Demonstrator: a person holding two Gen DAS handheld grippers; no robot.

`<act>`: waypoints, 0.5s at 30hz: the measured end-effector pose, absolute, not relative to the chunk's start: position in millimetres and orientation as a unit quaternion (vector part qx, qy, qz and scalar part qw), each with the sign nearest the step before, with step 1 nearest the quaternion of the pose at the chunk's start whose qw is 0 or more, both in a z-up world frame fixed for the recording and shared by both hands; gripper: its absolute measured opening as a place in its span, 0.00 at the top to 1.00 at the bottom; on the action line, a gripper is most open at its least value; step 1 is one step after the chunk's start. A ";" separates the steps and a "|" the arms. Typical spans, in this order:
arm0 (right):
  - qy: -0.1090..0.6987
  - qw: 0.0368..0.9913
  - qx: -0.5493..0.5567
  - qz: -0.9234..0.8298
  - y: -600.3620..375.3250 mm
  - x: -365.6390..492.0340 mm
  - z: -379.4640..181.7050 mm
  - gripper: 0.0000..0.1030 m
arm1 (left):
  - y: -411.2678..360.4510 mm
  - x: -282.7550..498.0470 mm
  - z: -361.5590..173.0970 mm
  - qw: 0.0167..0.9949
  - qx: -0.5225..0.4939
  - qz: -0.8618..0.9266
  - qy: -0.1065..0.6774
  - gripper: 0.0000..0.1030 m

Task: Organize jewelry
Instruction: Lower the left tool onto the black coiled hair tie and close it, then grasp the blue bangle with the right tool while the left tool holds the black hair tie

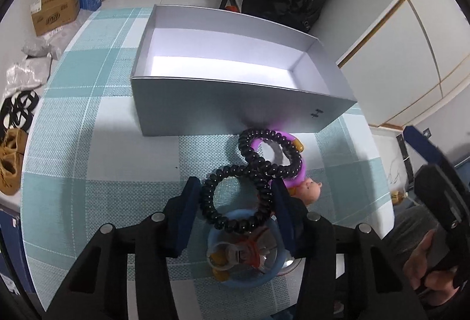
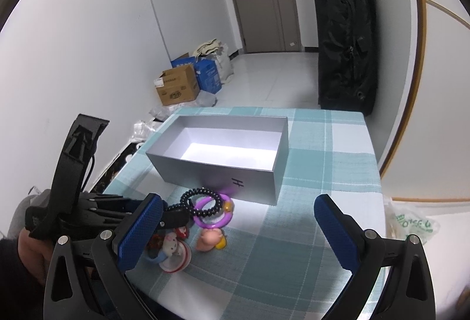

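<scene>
A black bead bracelet (image 1: 258,163), twisted into a figure eight, lies on the teal checked tablecloth (image 1: 88,144) in front of an open grey box (image 1: 235,114). My left gripper (image 1: 235,185) has its blue pads pressed on both sides of the bracelet's near loop. The far loop rests over a purple ring (image 1: 295,180) beside a small pink pig figure (image 1: 308,188). A blue ring with charms (image 1: 243,276) lies under the left gripper. In the right wrist view my right gripper (image 2: 239,199) stands wide open above the cloth, right of the bracelet (image 2: 205,190) and pig (image 2: 210,240).
The grey box (image 2: 217,170) holds nothing that I can see. The table's edges are near on the left and right. Cardboard boxes (image 2: 176,85) and bags sit on the floor, a black bag (image 2: 346,41) stands by the wall, and a plastic bag (image 2: 411,223) lies at the right.
</scene>
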State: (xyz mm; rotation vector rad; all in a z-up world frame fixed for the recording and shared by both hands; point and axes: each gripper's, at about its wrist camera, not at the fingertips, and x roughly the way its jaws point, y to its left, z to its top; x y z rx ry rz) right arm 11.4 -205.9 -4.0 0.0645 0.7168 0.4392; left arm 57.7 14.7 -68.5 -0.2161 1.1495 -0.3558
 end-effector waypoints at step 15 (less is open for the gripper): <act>0.416 0.866 0.055 0.270 -188.0 1.2 -24.9 0.00 | 55.1 56.8 -57.8 0.801 -0.215 -0.172 0.531 0.63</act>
